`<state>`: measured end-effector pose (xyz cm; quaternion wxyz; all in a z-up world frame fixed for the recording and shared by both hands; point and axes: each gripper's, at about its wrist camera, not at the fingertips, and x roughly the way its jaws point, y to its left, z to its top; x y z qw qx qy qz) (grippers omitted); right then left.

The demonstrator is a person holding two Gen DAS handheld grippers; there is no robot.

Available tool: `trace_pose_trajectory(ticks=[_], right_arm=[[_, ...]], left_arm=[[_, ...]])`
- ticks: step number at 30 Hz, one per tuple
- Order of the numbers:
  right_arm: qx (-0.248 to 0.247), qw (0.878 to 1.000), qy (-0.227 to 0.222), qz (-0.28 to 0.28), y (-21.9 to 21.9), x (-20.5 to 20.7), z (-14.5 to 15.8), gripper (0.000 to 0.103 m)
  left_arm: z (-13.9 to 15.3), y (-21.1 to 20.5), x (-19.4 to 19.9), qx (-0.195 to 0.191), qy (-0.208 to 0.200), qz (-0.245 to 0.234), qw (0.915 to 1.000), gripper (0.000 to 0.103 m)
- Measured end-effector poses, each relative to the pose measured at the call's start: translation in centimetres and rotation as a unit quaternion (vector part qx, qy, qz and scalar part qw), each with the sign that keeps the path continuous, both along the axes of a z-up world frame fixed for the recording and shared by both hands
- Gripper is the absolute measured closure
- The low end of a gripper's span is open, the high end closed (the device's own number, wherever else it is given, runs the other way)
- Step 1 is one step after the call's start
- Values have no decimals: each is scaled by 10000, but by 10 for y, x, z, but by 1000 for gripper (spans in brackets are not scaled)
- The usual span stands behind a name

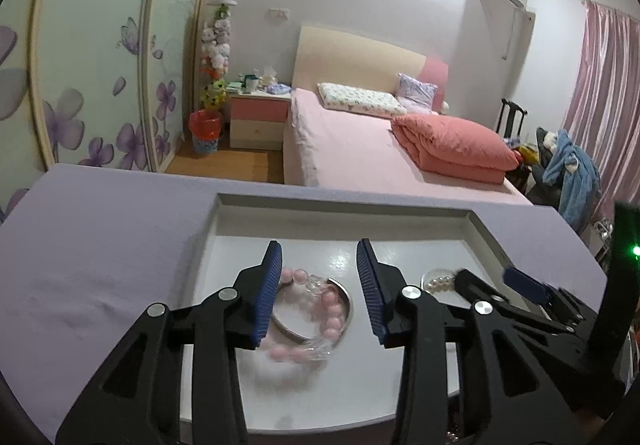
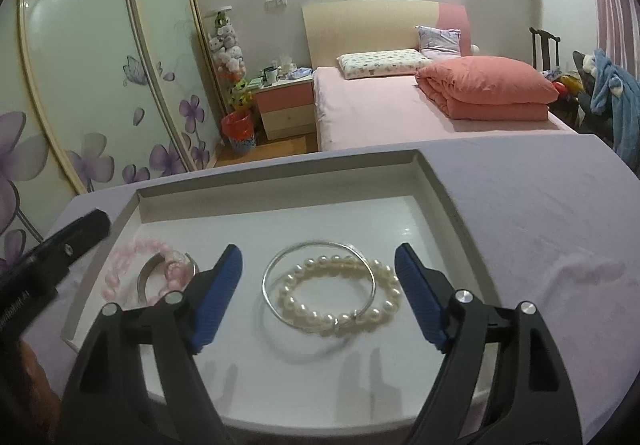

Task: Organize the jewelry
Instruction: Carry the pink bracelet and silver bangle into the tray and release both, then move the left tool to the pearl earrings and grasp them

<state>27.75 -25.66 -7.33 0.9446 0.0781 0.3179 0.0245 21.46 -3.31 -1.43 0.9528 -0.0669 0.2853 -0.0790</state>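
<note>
A white tray (image 1: 480, 223) (image 2: 440, 181) lies on a lilac-covered table. In the left wrist view, my left gripper (image 1: 320, 293) is open above a pink bead bracelet (image 1: 332, 313) lying over a silver bangle (image 1: 348, 305). In the right wrist view, my right gripper (image 2: 320, 301) is open around a pearl bracelet (image 2: 340, 293) overlapping a thin silver ring bangle (image 2: 280, 265). The pink bracelet (image 2: 136, 249) and silver bangle (image 2: 146, 273) show at left. The right gripper (image 1: 516, 281) also shows in the left wrist view, over the pearls (image 1: 438, 283).
The lilac tablecloth (image 1: 100, 245) (image 2: 540, 225) surrounds the tray. Beyond the table edge are a pink bed (image 1: 360, 149), a nightstand (image 1: 258, 117), a floral wardrobe (image 2: 80, 85) and a chair with clothes (image 1: 568, 165).
</note>
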Motion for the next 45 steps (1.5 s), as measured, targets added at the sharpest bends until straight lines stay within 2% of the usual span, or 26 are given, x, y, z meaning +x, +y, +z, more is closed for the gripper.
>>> trace_pose_trajectory(ticks=[10,19,26,30,33,37,43,45], right_arm=[[160,9995,-226,-150,-21,-33,16,28],[56,9998,-159,82,-24,-70,21,34],[-6,9996,166,220,-29,-106,5,36],[7,9989,440,144,-36,-119,-6,36],[-55,9979,637,66,-39,-124,-12,36],[-63,9969,785,36,-41,-130,-20,36],[4,9964,844,19,-46,-131,-25,36],[32,9963,856,12,-47,-131,-26,36]], left_arm=[[12,22,-22,-86,-18,331,9994,63],[14,24,-53,8,32,146,9999,63],[-11,12,-92,286,436,-583,9969,62],[-28,-5,-105,538,727,-974,9911,55],[-40,-14,-108,638,974,-1167,9863,54],[-52,-26,-111,768,1146,-1216,9830,54],[-63,-39,-110,1098,1172,-1163,9801,55],[-64,-42,-109,1098,1214,-1150,9798,59]])
